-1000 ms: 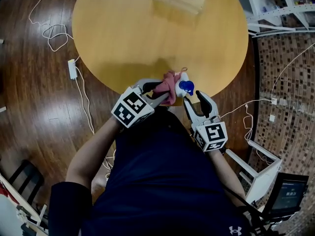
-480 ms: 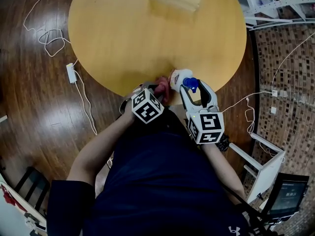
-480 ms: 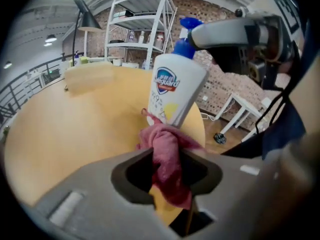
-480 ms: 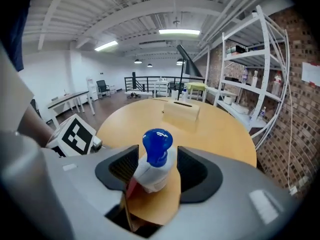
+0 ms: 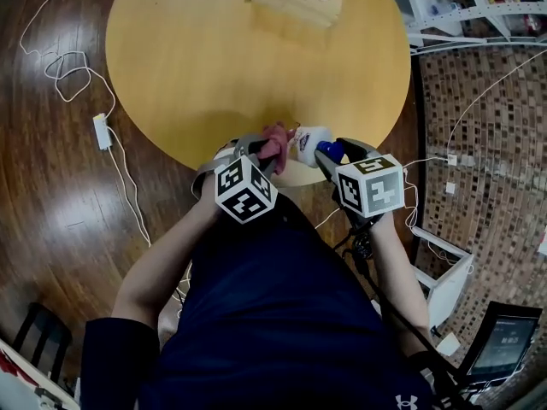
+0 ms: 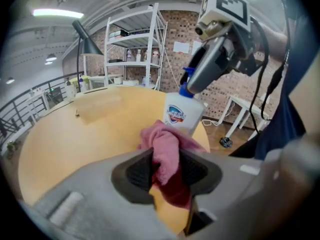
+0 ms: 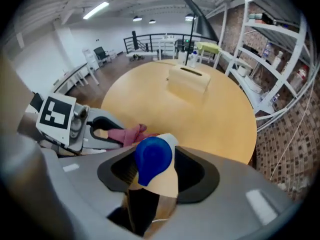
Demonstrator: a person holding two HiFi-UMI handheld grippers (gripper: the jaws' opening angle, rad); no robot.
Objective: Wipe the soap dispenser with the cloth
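Currently at: you're in the wiping step itself, with cloth and bottle brought together at the near rim of the surface.
Left tongs: clamped on the pink cloth, which bunches up out of the jaws toward the bottle.
Right tongs: they have just been closing with the blue pump head between them, so you're holding the soap dispenser by its top.
Soap dispenser: at the near rim of the surface, right in front of you, its white body and label turned toward the left tongs.
Contact: the cloth looks to be against the lower body on the label side, though the bunched fabric hides the join, so it may only be just beside it.
Done: cloth in hand, bottle steadied, the two brought together.
Left: by my judgement, most of the wiping. Nothing shows the far side, the shoulder or the pump being covered, so you'd need to work the cloth round or turn the bottle.
Watch: the bottle sits close to the rim, so keep the top grip firm while you rub.
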